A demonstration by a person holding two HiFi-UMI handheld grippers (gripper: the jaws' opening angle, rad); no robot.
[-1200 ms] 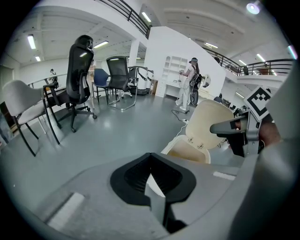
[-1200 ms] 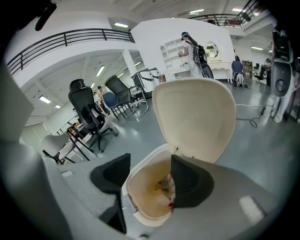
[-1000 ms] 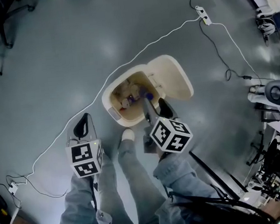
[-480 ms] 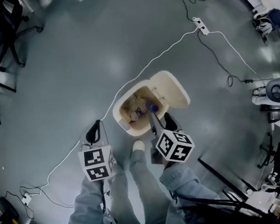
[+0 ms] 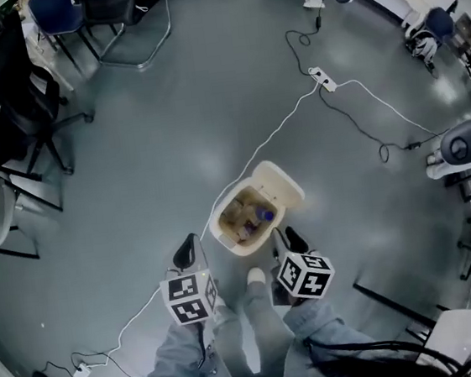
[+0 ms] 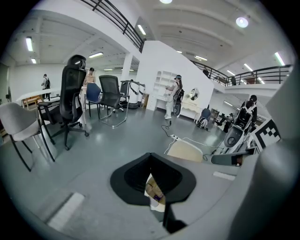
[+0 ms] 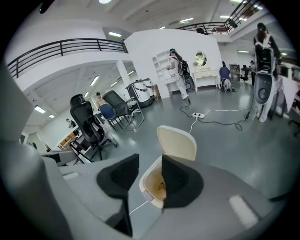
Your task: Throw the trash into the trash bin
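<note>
I'm standing over the trash bin (image 5: 217, 228) on the grey floor, holding both grippers above its near side. My shoe (image 5: 256, 276) is resting just beside its near edge.

The left gripper (image 5: 188, 250) is hanging to the bin's left w/ its jaws pressing together at the tips and nothing btwn them. In the left gripper view only a thin slit below the tips is showing the bin's contents.

The right gripper (image 5: 285, 238) is hovering at the bin's right. Its jaws are standing apart and closing, w/ nothing btwn them. In the right gripper view the gap is framing the bin's rim and inside.

The lid (image 5: 279, 183) is standing open on the far side. The trash (image 5: 245, 216) is lying inside the bin: brownish bits w/ a purple item (image 5: 265, 215) nr the right wall.

A white cable (image 5: 287, 122) is running across the floor past the bin to a power strip (image 5: 322, 79).
</note>
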